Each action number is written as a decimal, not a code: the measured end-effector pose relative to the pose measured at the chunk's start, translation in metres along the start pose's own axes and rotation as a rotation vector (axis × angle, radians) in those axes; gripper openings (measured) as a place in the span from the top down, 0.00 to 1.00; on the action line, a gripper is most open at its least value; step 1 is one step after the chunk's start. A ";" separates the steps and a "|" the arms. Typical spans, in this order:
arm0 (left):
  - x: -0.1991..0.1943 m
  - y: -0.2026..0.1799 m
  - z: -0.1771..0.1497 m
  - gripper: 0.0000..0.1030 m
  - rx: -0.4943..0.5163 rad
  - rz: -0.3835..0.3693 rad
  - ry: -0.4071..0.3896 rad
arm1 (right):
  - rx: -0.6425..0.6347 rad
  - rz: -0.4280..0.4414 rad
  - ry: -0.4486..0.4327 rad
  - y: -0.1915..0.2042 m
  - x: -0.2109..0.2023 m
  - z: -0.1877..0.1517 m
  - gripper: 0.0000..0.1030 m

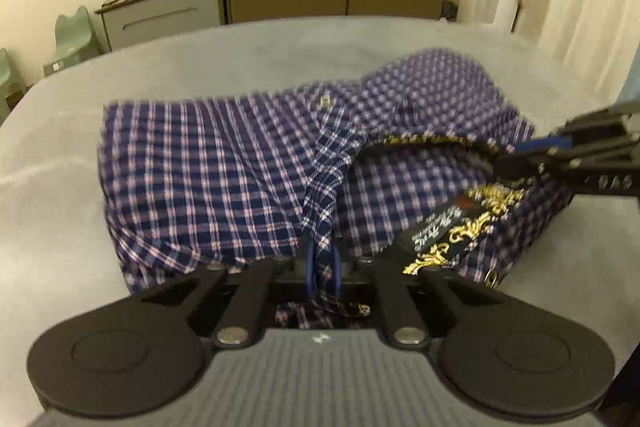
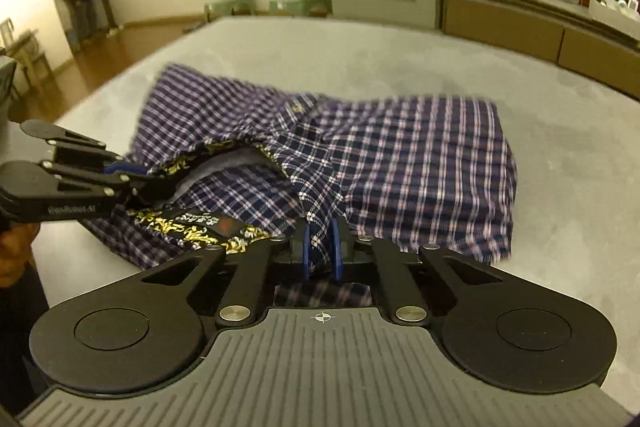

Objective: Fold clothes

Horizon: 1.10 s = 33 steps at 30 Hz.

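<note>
**A:** Where is the garment, and how does it lie from the jaws?

**B:** A navy, white and pink checked shirt point(image 1: 224, 167) lies partly folded on a grey surface point(image 1: 200, 59). It spreads away from both grippers, its long axis running side to side across each wrist view. The collar end, with a gold-patterned inner band point(image 2: 188, 227), sits between the two grippers; the folded body extends out to the far side in each view.

**A:** Which hand is nearer?

**B:** I judge neither; each already has the near edge.

**A:** And the jaws?

**B:** The left gripper point(image 1: 322, 267) has its blue pads point(image 1: 309, 269) pressed nearly together, pinching a ridge of checked cloth that rises between them. The right gripper point(image 2: 320, 251) does the same, its pads point(image 2: 306, 251) clamped on a fold of the shirt's placket. In each view the other gripper also appears at the edge, gripping cloth by the collar opening
</note>
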State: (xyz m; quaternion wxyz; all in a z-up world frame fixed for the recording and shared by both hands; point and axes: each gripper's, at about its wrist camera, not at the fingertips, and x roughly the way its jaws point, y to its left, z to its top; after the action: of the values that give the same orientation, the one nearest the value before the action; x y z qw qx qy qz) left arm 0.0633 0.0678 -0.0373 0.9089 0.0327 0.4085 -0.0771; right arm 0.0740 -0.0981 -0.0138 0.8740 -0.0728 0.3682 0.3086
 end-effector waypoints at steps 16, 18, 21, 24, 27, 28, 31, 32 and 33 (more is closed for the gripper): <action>-0.048 0.011 -0.041 0.62 0.047 -0.026 -0.053 | 0.099 0.073 -0.163 -0.035 -0.039 0.008 0.46; -0.040 0.014 -0.042 0.62 0.060 -0.007 -0.016 | 0.155 0.066 -0.168 -0.047 -0.033 0.010 0.46; -0.033 0.015 -0.040 0.62 0.078 0.001 0.008 | 0.102 -0.021 -0.064 -0.045 -0.002 0.004 0.51; -0.023 0.015 -0.028 0.61 0.154 0.008 0.029 | -0.011 -0.104 0.037 -0.031 0.017 -0.007 0.56; 0.005 0.030 0.005 0.60 0.229 0.006 0.032 | -0.072 -0.148 0.096 -0.017 0.012 -0.014 0.53; 0.022 0.039 0.026 0.66 0.224 0.043 0.023 | -0.062 -0.142 0.106 -0.008 0.007 -0.018 0.54; 0.074 0.045 0.096 0.96 0.143 0.334 -0.053 | -0.039 0.040 0.107 0.033 -0.013 -0.025 0.59; 0.083 0.043 0.117 0.95 0.129 0.420 -0.088 | -0.024 0.175 0.098 0.045 -0.021 -0.024 0.60; 0.076 0.043 0.134 0.90 0.091 0.374 -0.129 | -0.015 0.281 0.087 0.054 -0.028 -0.023 0.61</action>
State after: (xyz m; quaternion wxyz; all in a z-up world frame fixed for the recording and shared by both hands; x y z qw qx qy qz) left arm 0.2187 0.0857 -0.0055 0.9292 0.1440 0.3325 0.0728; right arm 0.0130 -0.0768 -0.0052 0.8049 -0.0403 0.4098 0.4273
